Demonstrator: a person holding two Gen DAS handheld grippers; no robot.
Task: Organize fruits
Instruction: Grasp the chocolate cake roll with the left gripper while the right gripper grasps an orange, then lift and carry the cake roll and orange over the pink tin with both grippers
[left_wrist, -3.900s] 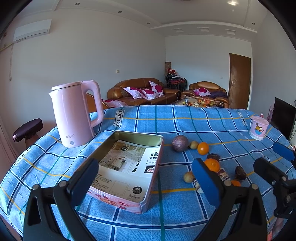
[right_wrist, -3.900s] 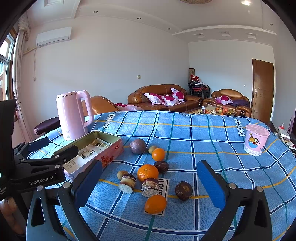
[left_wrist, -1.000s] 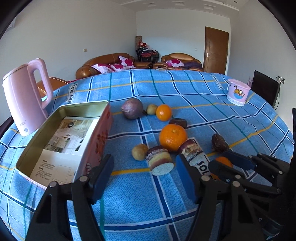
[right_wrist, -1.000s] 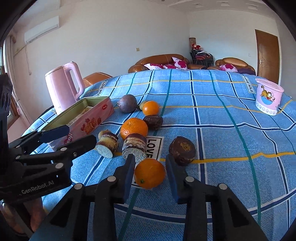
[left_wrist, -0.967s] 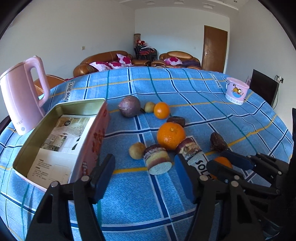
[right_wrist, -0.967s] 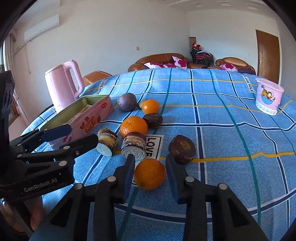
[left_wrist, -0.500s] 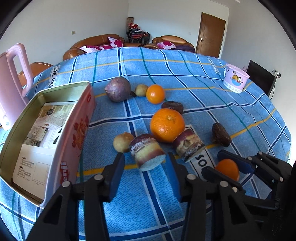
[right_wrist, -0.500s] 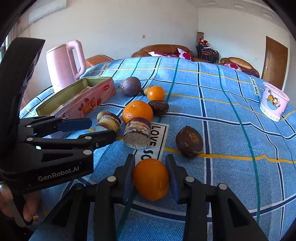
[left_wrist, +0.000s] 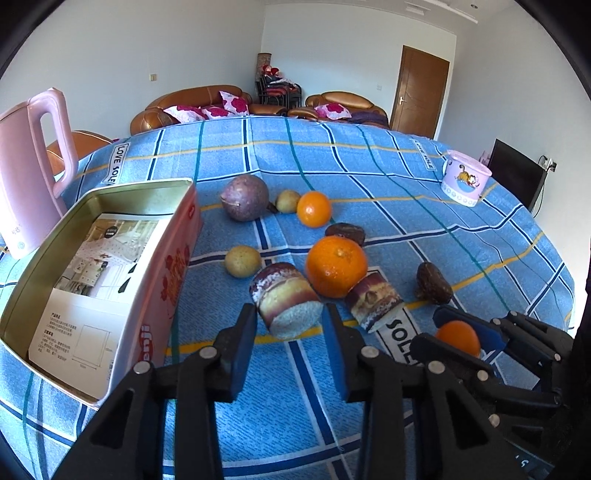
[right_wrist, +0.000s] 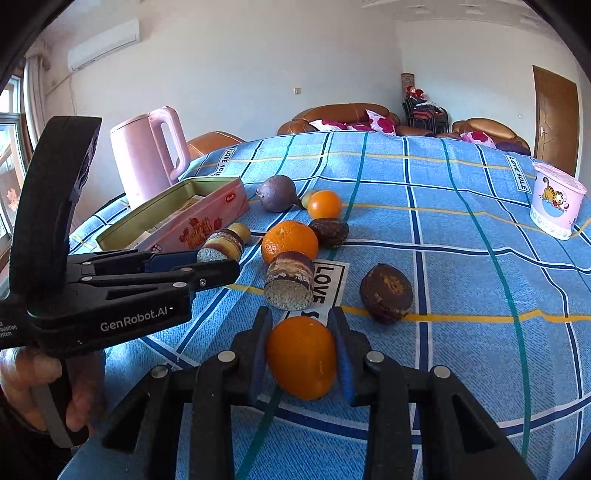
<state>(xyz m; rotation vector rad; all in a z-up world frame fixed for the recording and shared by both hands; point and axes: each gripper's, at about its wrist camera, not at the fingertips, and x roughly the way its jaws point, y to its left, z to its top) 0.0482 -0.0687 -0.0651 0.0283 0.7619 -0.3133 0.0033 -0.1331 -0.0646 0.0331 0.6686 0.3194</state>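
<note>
My right gripper (right_wrist: 300, 350) is shut on a small orange (right_wrist: 301, 356), low over the blue checked cloth; it also shows in the left wrist view (left_wrist: 458, 336). My left gripper (left_wrist: 290, 325) stands around a brown-and-cream cut roll (left_wrist: 286, 304), its pads close to the roll's sides; I cannot tell if they touch. In the right wrist view the roll (right_wrist: 221, 245) sits at that gripper's tips. A big orange (left_wrist: 336, 266), a second cut roll (left_wrist: 373, 301), a purple fruit (left_wrist: 244, 197) and small fruits lie beyond.
An open pink tin (left_wrist: 99, 266) with a paper inside lies at the left. A pink kettle (left_wrist: 29, 173) stands behind it. A pink cartoon cup (left_wrist: 466, 181) stands at the far right. Dark brown fruits (right_wrist: 386, 291) lie near the middle.
My right gripper closed on the small orange and lifted it slightly. My left gripper moved forward and narrowed around the cut roll.
</note>
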